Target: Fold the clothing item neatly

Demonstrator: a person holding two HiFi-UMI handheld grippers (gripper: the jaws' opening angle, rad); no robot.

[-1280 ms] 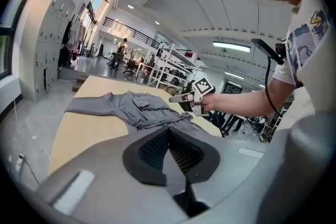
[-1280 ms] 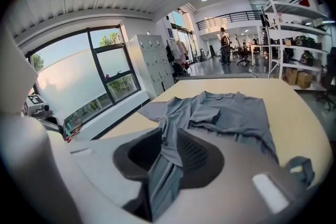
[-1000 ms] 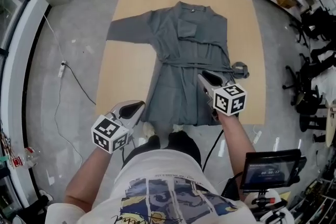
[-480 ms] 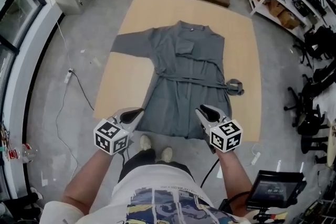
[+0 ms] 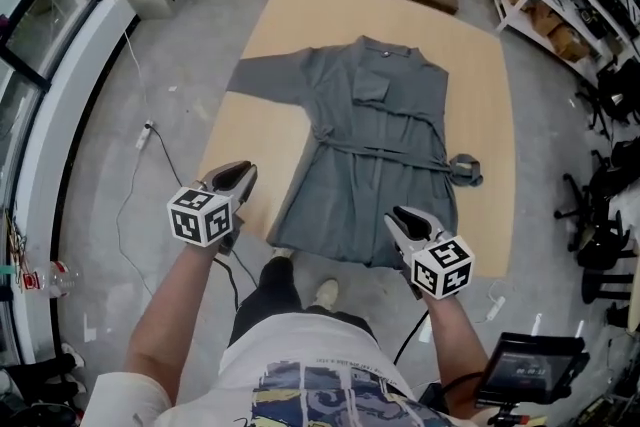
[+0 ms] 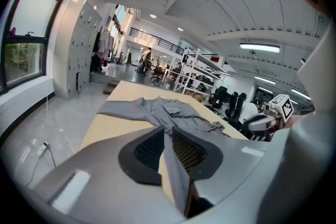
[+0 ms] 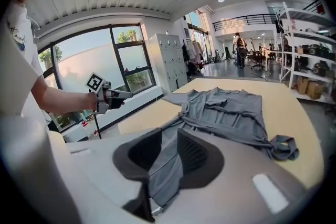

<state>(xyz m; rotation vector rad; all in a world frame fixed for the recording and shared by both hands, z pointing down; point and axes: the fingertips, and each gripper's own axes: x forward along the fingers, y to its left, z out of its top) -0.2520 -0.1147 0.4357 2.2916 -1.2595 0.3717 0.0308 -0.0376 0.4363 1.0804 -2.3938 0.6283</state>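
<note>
Two empty grippers hover at the near end of the tan board [image 5: 300, 20] where the grey robe [image 5: 375, 145] lies spread flat: left gripper [image 5: 244, 171] off the hem's left corner, jaws just cracking open, right gripper [image 5: 396, 216] above the hem, jaws parted.

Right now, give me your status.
Left gripper just opening, empty. Right gripper open, above grey robe hem. Robe flat, unfolded. Belt end bunched alongside.

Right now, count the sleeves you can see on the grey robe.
1. One sleeve lies flat, stretched from the robe across the wooden board toward the head view's left; a second may be hidden.
</note>
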